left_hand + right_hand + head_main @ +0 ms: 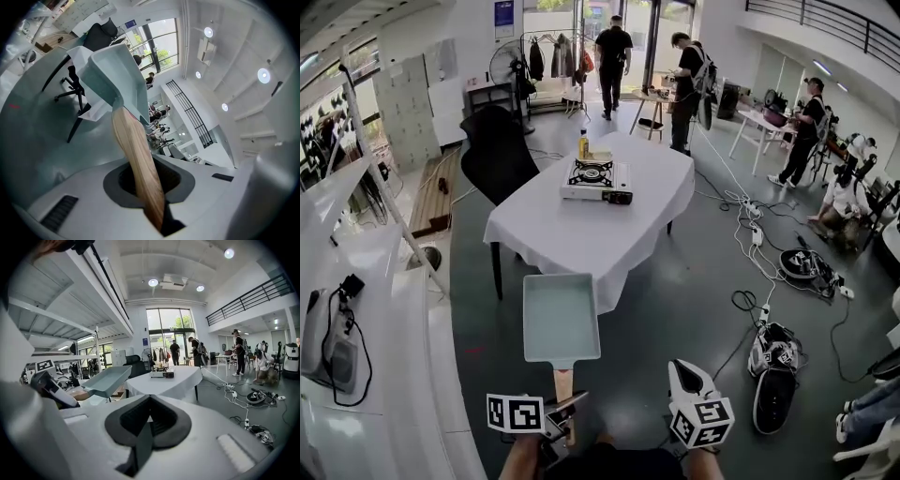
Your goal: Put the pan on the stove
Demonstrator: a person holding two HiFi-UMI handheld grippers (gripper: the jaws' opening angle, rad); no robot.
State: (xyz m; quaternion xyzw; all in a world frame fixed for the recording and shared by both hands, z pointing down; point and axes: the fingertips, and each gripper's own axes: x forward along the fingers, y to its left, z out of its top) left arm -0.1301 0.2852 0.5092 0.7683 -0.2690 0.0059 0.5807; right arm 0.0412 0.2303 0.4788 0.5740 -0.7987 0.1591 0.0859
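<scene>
A rectangular pale blue-green pan point(561, 319) with a wooden handle point(563, 382) hangs in the air over the dark floor, short of the table. My left gripper point(567, 412) is shut on the handle point(138, 164), and the pan point(112, 70) points away from it. A portable gas stove point(596, 180) sits on the white-clothed table point(572, 234) ahead, with its burner bare. My right gripper point(680, 373) is to the right of the pan, shut, with nothing between its jaws. In the right gripper view the pan point(107, 379) is at the left and the stove point(162, 374) is farther off.
A yellow bottle point(582, 144) stands just behind the stove. A black chair point(497, 150) is at the table's far left. White shelving point(356, 309) runs along my left. Cables and gear point(773, 361) lie on the floor at right. Several people stand beyond the table.
</scene>
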